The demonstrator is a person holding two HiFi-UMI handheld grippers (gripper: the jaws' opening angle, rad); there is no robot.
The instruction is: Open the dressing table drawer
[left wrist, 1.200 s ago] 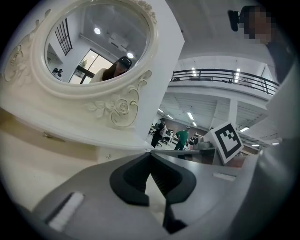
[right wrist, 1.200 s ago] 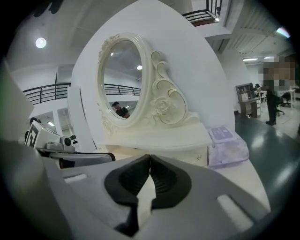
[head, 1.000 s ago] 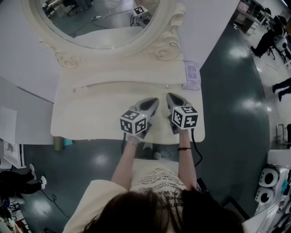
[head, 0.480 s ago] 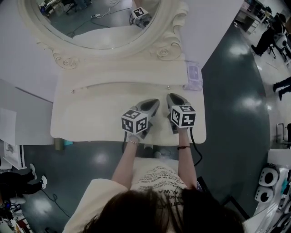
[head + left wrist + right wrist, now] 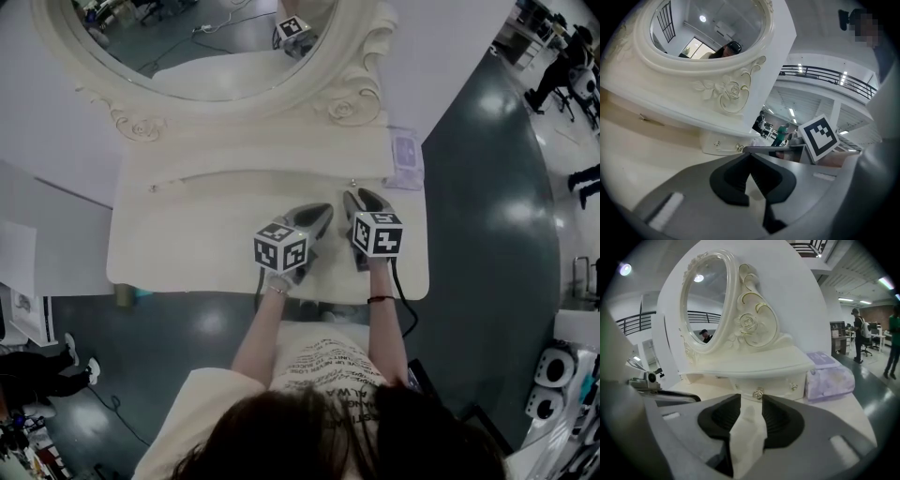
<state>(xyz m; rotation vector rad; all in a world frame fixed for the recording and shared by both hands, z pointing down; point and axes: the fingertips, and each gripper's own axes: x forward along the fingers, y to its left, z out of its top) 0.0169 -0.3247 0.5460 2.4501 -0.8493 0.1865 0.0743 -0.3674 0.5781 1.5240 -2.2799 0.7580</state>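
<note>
The cream dressing table (image 5: 169, 253) has a shallow drawer (image 5: 764, 385) under its mirror shelf, and the drawer is closed. A small metal knob (image 5: 758, 393) sits on the drawer front, seen from above as the knob (image 5: 353, 182). My right gripper (image 5: 750, 398) points at that knob from just short of it. Its jaws have just been opening and stand apart with nothing between them. My left gripper (image 5: 322, 212) hovers over the tabletop beside the right gripper (image 5: 362, 197), its jaws shut and empty (image 5: 750, 153).
A lilac tissue pack (image 5: 405, 157) lies at the right end of the shelf, just right of the knob. The oval mirror (image 5: 206, 37) rises behind. A second knob (image 5: 153, 187) is at the far left. People stand on the floor far right (image 5: 562, 66).
The right gripper's jaws have spread from shut to open. Both grippers have sunk slightly toward the tabletop and edged nearer the drawer front.
</note>
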